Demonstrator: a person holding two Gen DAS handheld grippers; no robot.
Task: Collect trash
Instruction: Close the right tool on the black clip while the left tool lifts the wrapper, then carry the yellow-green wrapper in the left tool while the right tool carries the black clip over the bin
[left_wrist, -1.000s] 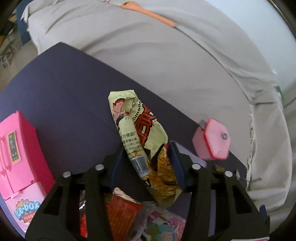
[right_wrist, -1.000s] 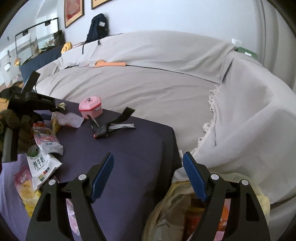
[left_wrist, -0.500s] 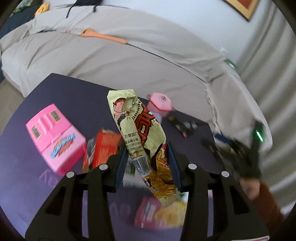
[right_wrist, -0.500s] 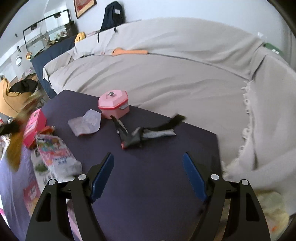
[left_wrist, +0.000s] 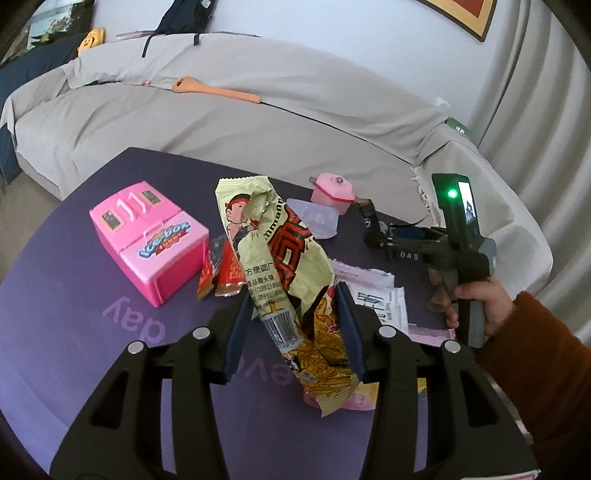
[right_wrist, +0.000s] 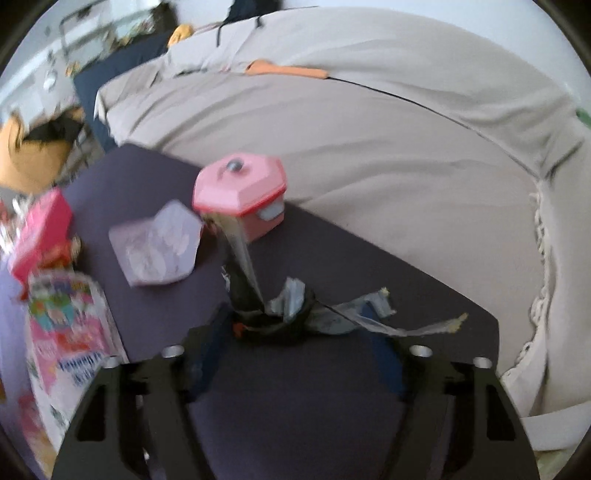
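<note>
Left fingers (left_wrist: 295, 325) clamp the noodle wrapper (left_wrist: 284, 266); blurred right fingers (right_wrist: 295, 354) are closing, nothing gripped, behind a dark wrapper (right_wrist: 273, 314).

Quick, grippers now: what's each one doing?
Left gripper: shut on the yellow noodle wrapper.
Right gripper: closing around the dark crumpled wrapper, not gripping yet.

A dark purple table (left_wrist: 74, 295) bears a pink toy fridge (left_wrist: 147, 243), a pink pot (right_wrist: 242, 192) and scattered wrappers (right_wrist: 68, 325).

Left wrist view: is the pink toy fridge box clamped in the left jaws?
No. The left gripper is shut on a yellow noodle wrapper, while the pink toy fridge box sits apart on the table.
</note>
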